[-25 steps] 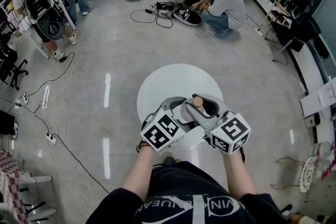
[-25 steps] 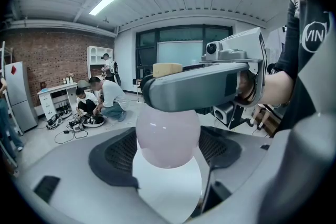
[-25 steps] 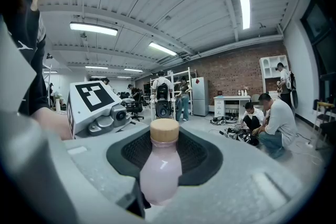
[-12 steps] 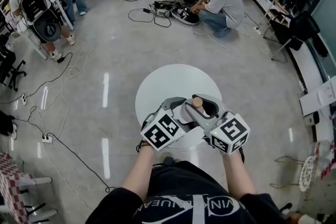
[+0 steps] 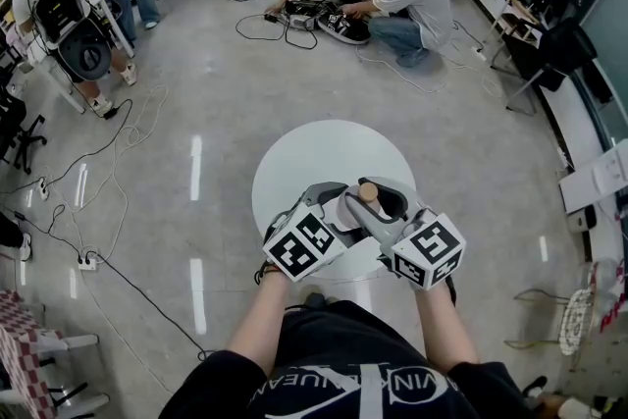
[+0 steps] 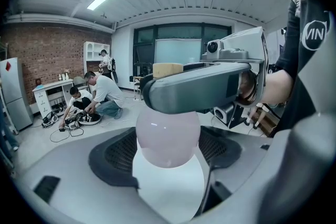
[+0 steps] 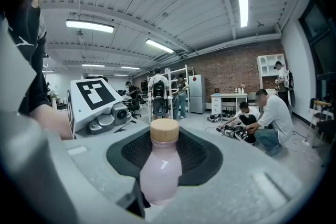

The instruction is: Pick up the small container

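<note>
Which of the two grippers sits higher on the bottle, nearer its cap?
The right gripper: its jaw crosses the pink bottle just under the wooden cap, while the left gripper's jaws flank the round body lower down.

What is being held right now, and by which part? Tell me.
The bottle: the left gripper clamps its round body. The right gripper's jaws flank the neck below the cap; whether they press cannot be told.
</note>
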### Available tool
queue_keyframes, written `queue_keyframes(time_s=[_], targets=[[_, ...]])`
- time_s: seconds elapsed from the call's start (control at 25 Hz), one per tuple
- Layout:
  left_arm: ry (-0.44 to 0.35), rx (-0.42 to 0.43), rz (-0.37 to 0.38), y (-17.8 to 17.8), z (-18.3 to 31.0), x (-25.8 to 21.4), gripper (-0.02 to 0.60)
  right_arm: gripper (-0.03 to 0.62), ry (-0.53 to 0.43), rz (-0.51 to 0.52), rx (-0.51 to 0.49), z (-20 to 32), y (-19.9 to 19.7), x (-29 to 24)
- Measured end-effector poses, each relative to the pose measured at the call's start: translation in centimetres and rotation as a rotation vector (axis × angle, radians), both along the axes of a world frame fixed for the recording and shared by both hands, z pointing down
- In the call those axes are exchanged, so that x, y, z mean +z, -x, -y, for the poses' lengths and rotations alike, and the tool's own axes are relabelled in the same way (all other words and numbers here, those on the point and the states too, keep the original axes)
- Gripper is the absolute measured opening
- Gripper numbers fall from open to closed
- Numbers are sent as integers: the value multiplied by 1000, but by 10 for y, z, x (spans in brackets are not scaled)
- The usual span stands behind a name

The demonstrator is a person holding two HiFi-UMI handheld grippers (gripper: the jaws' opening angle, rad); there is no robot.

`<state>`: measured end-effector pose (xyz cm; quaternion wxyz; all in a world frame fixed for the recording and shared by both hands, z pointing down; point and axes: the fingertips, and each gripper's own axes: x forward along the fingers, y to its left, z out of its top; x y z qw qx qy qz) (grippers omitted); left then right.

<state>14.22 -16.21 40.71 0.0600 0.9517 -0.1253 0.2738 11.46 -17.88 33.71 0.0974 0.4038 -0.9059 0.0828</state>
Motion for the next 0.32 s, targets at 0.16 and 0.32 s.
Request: queue_keyframes(time_s=[0.16,0.32], targets=[[8,10,1,0,4,3,351,137,9,-7,7,5,1,5],[19,24,10,-1,6,11,351,137,15,-8,16,8,-1,11]])
